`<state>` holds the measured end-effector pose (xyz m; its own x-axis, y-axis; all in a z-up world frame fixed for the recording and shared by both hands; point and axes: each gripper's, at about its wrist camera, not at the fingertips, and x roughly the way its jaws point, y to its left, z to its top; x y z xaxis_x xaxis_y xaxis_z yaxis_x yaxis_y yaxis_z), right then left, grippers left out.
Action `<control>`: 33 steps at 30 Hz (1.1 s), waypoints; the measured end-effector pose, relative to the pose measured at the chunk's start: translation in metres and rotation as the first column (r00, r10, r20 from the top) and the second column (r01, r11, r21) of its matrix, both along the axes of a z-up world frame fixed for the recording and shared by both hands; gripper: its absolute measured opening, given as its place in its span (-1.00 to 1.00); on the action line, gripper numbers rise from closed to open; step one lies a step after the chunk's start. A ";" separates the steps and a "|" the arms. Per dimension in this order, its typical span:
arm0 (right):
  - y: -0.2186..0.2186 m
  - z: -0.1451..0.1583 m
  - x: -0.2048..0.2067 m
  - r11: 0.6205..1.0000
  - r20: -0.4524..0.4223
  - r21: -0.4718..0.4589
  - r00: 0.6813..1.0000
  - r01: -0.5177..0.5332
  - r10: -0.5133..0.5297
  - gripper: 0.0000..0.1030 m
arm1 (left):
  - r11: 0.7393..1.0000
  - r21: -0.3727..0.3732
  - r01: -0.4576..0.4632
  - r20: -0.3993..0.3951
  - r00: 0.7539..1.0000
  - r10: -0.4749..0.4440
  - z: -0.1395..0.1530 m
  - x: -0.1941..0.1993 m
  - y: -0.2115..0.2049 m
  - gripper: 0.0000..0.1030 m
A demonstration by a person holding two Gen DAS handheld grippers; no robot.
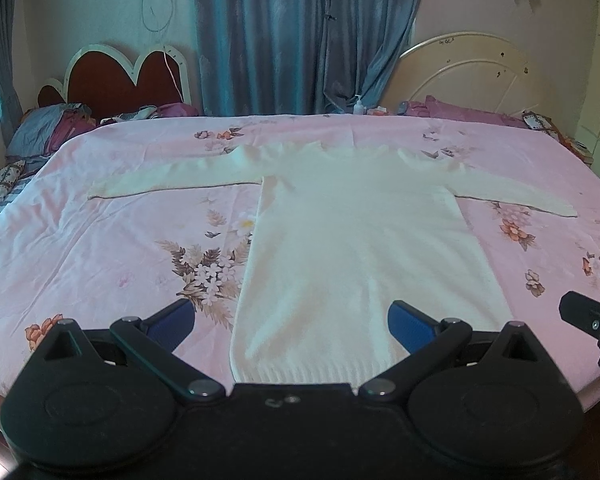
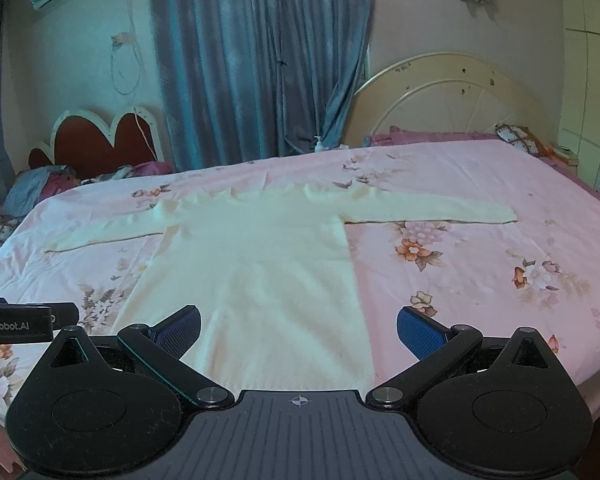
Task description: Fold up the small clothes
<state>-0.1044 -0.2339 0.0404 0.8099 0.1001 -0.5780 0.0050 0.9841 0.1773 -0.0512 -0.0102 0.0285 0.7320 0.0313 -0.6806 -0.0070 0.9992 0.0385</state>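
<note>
A cream long-sleeved knit sweater (image 1: 352,240) (image 2: 260,264) lies flat on the pink floral bed sheet (image 1: 100,240) (image 2: 480,240), hem toward me, collar at the far side, both sleeves spread out sideways. My left gripper (image 1: 292,322) is open above the hem's left half, its blue pads (image 1: 176,320) straddling the left hem edge with nothing held. My right gripper (image 2: 299,330) is open over the hem's right half, blue pads (image 2: 418,330) wide apart and empty. The right gripper's body (image 1: 592,328) shows at the left wrist view's right edge; the left one (image 2: 16,322) shows at the right wrist view's left edge.
Pillows and bedding (image 1: 40,128) pile up at the far left by a heart-shaped headboard (image 1: 128,76). A round cream headboard (image 2: 452,100) stands far right. Blue curtains (image 2: 260,60) hang behind, with a small pump bottle (image 1: 358,105) at their foot. The bed's near edge lies under the grippers.
</note>
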 end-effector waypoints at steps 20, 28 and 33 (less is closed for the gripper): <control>-0.004 -0.027 0.103 0.996 -0.054 0.005 0.994 0.092 -0.092 1.00 | 1.000 -0.001 0.020 -0.054 0.998 -0.020 -0.025 0.114 0.012 0.99; -0.016 -0.038 0.147 0.989 -0.061 0.003 0.987 0.149 -0.148 1.00 | 0.999 -0.021 0.036 -0.056 0.998 -0.037 -0.036 0.161 0.018 0.99; -0.040 -0.051 0.172 0.983 -0.074 -0.012 0.980 0.184 -0.185 0.99 | 0.999 -0.035 0.031 -0.066 0.997 -0.033 -0.049 0.188 0.013 0.99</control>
